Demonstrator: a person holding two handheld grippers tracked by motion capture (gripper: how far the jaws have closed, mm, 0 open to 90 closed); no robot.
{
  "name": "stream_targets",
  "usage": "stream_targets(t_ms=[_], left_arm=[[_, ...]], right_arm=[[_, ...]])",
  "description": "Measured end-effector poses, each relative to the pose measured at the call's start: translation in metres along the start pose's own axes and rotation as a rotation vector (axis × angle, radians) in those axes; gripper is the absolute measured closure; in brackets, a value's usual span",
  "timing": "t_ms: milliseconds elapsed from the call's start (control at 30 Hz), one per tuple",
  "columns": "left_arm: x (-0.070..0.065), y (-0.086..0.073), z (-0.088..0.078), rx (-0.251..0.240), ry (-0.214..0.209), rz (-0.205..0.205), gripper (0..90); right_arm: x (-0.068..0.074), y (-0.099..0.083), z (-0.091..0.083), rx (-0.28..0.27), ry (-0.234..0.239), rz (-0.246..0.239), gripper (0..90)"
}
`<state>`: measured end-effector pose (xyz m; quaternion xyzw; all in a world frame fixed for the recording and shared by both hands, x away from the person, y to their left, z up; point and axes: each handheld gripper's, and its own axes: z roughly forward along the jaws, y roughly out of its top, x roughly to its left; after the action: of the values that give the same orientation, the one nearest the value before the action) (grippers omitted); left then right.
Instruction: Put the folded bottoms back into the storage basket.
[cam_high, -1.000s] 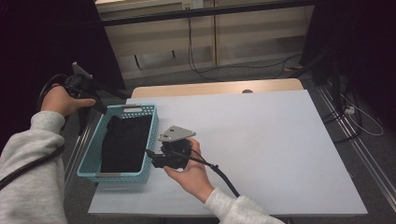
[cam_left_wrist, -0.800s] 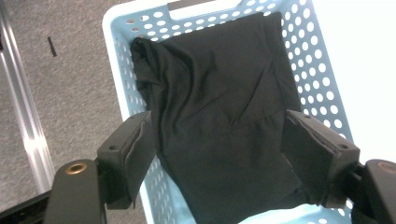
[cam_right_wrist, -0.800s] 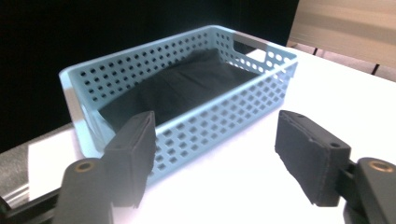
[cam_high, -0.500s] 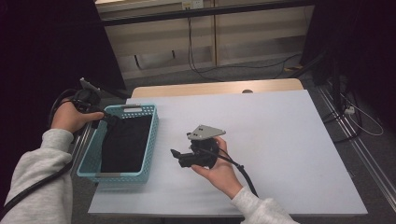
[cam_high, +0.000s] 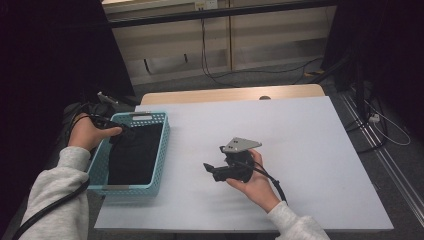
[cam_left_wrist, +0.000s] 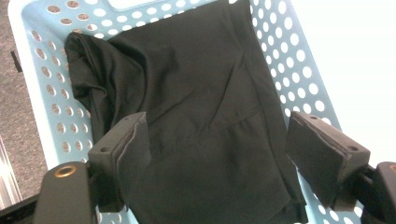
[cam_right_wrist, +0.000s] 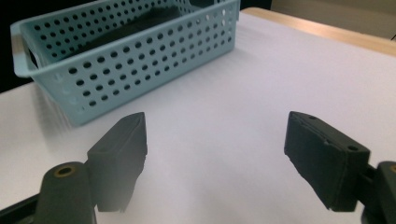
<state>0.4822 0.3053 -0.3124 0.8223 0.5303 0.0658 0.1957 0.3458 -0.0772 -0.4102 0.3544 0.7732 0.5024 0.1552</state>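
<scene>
A light blue perforated basket (cam_high: 163, 150) stands on the left of the white table (cam_high: 310, 145), with a folded black cloth (cam_high: 135, 157) inside. My left gripper (cam_high: 120, 135) reaches over the basket's far left corner. In the left gripper view this gripper (cam_left_wrist: 217, 126) hovers just above the black cloth (cam_left_wrist: 196, 88), jaws wide apart and just opened, pressing on nothing. My right gripper (cam_high: 209, 170) lies low over the table's middle and points left at the basket. The right gripper (cam_right_wrist: 217, 123) is open with bare table between its jaws, which have just been opening, and the basket (cam_right_wrist: 140, 60) is ahead.
The white table stretches right and toward the far side of the right hand. A wooden edge (cam_high: 225, 94) runs along its far side. Cables (cam_high: 215, 65) lie on the floor beyond, and a cable trails from each gripper past the sleeves.
My right gripper has drawn away from the basket's side to the right, toward the table's middle. The left hand has come down to the basket's far left corner.
</scene>
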Motion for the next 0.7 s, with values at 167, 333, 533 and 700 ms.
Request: stream_targets(t_ms=[167,333,533,700], left_arm=[[-0.002,-0.005,0.008,-0.005,-0.014,-0.002,31.1],[-0.003,-0.013,0.023,0.017,-0.037,0.011,48.7],[-0.003,-0.025,0.053,0.057,-0.068,0.011,64.3],[0.001,-0.035,0.071,0.098,-0.07,0.016,79.6]], right_arm=[[-0.007,-0.013,-0.006,0.022,-0.016,0.0,20.5],[-0.013,-0.021,-0.014,0.041,-0.033,-0.016,20.4],[-0.018,-0.027,-0.021,0.042,-0.046,-0.003,20.4],[-0.019,-0.029,-0.024,0.048,-0.053,-0.008,20.2]])
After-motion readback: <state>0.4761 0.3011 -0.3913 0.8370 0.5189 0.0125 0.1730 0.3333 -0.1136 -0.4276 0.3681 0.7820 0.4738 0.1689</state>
